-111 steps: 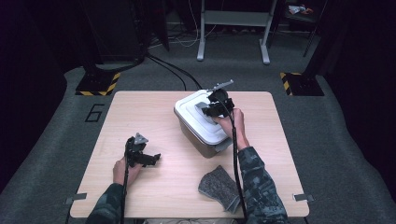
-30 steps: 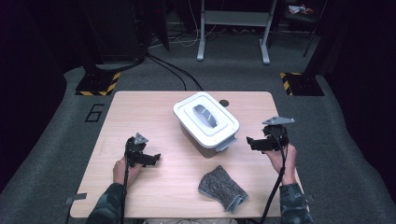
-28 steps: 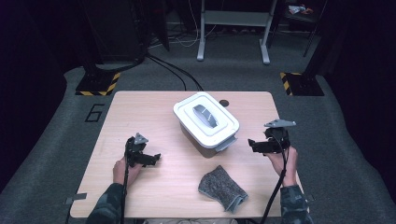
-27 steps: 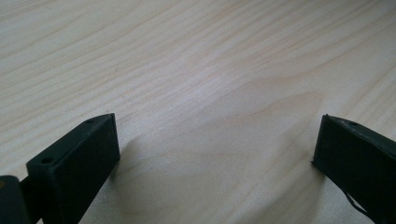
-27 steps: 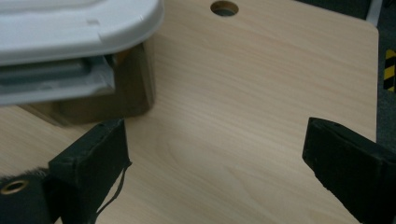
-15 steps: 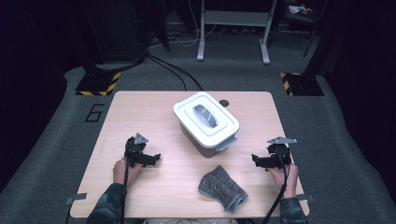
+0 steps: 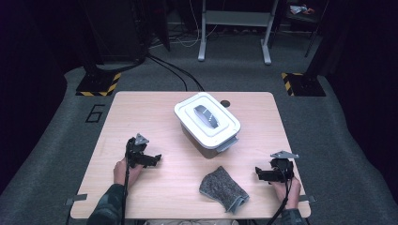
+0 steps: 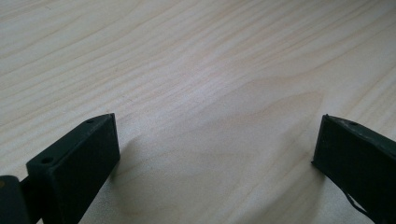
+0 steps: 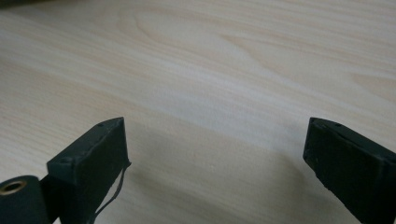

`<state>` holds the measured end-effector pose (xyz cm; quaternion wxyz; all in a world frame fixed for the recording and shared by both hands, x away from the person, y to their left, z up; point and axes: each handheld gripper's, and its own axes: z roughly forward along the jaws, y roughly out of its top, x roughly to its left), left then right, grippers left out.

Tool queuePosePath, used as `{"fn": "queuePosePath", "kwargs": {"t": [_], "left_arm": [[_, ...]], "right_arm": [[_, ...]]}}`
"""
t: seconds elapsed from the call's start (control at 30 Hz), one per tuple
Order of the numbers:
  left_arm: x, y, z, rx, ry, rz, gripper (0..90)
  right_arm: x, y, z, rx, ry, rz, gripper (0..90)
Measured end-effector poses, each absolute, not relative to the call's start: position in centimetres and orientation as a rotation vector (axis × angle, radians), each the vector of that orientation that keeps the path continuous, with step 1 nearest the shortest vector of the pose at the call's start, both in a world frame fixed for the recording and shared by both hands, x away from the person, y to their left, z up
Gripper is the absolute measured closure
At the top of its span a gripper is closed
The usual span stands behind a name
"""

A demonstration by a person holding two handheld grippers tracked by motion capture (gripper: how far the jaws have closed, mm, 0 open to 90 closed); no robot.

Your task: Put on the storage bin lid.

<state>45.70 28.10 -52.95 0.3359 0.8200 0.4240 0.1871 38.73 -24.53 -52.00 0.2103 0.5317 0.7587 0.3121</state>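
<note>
The left hand-held gripper (image 7: 149,159) is held low over the worktop (image 7: 155,117) near its front left, jaws spread apart and empty. The right hand-held gripper (image 7: 264,173) is rested near the front right corner, jaws likewise apart on bare wood. The pale wooden worktop is surrounded by grey carpet. A white lidded container (image 7: 207,119) is set mid-worktop, its long axis diagonal; a grey cloth (image 7: 223,188) lies between the grippers.

On the table (image 7: 141,112) a lidded box (image 7: 207,119) sits at centre; a cloth (image 7: 224,189) lies before it, between both claws
</note>
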Motion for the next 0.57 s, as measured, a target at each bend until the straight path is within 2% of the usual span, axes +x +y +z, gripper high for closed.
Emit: {"fn": "queuePosePath", "kwargs": {"t": [0.23,0.37,0.57], "left_arm": [[45.7,28.1,-52.9,2.137,1.108,0.488,0.0],[45.7,28.1,-53.0,2.132,1.112,0.497,0.0],[45.7,28.1,-52.9,2.136,1.112,0.490,0.0]], "right_arm": [[37.0,-25.4,-53.0,1.453,2.064,0.883,3.0],[36.8,-25.6,-53.0,1.479,2.064,0.879,0.0],[36.8,-25.6,-53.0,1.491,2.057,0.874,0.0]]}}
